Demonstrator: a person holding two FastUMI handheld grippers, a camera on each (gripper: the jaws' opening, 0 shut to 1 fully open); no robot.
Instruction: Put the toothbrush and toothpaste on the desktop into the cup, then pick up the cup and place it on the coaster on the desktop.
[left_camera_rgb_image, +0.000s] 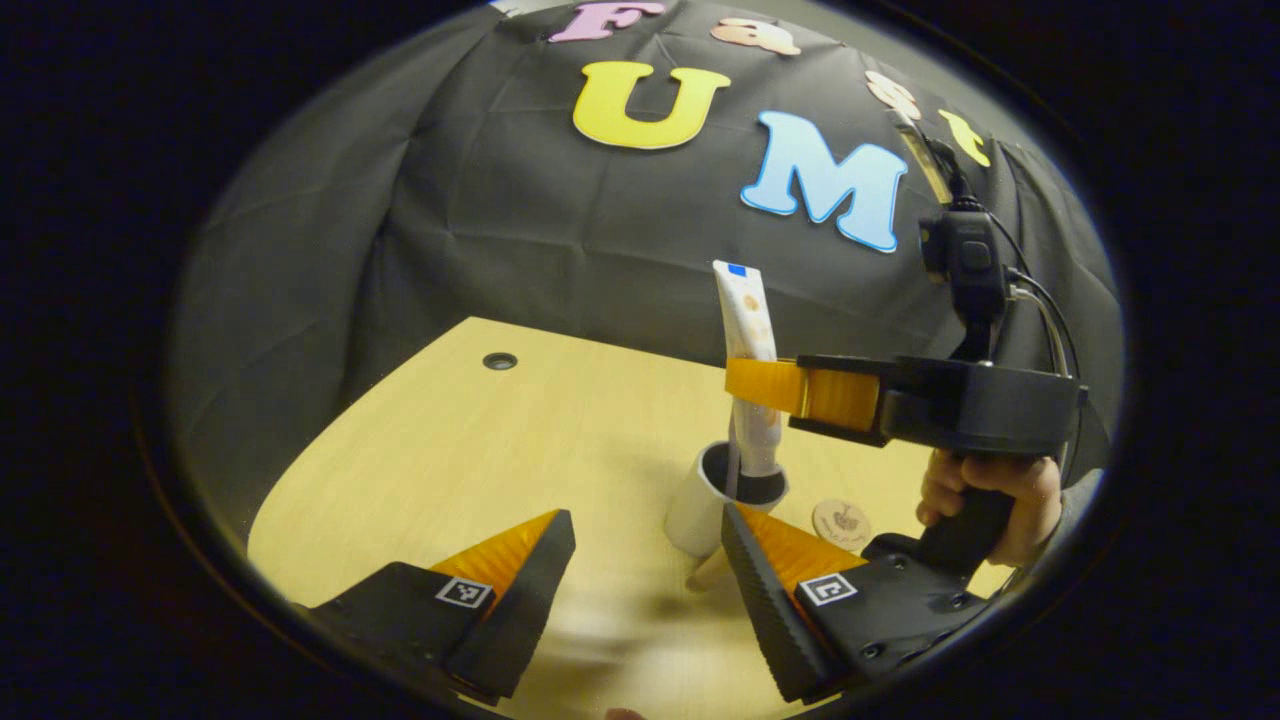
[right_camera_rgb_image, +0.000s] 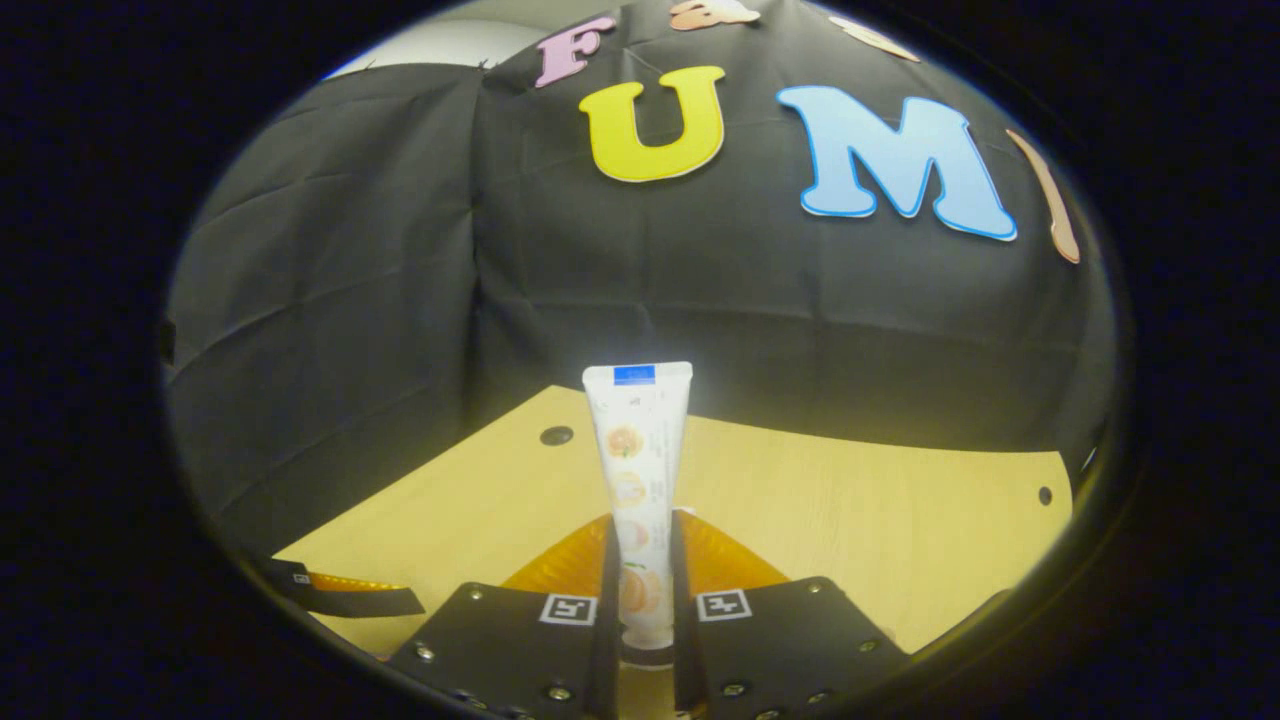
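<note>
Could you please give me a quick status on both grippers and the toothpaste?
Right gripper shut on toothpaste tube, upright, lower end in white cup. Left gripper open, empty, near cup. Coaster beside cup, bare.

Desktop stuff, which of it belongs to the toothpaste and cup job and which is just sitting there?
Part of the job:
toothpaste, clamped upright in the right gripper, its lower end in the cup
cup
coaster
left gripper, open, near the cup

Just there:
cable hole in the desktop

Surfaces and finishes

Desktop (left_camera_rgb_image: 480, 450): pale wood grain, matt. Toothpaste (right_camera_rgb_image: 638, 470): smooth printed plastic tube, slight sheen. Cup (left_camera_rgb_image: 700, 505): smooth, white. Coaster (left_camera_rgb_image: 841, 522): matt, wood-like. Wall (right_camera_rgb_image: 400, 280): creased cloth.
</note>
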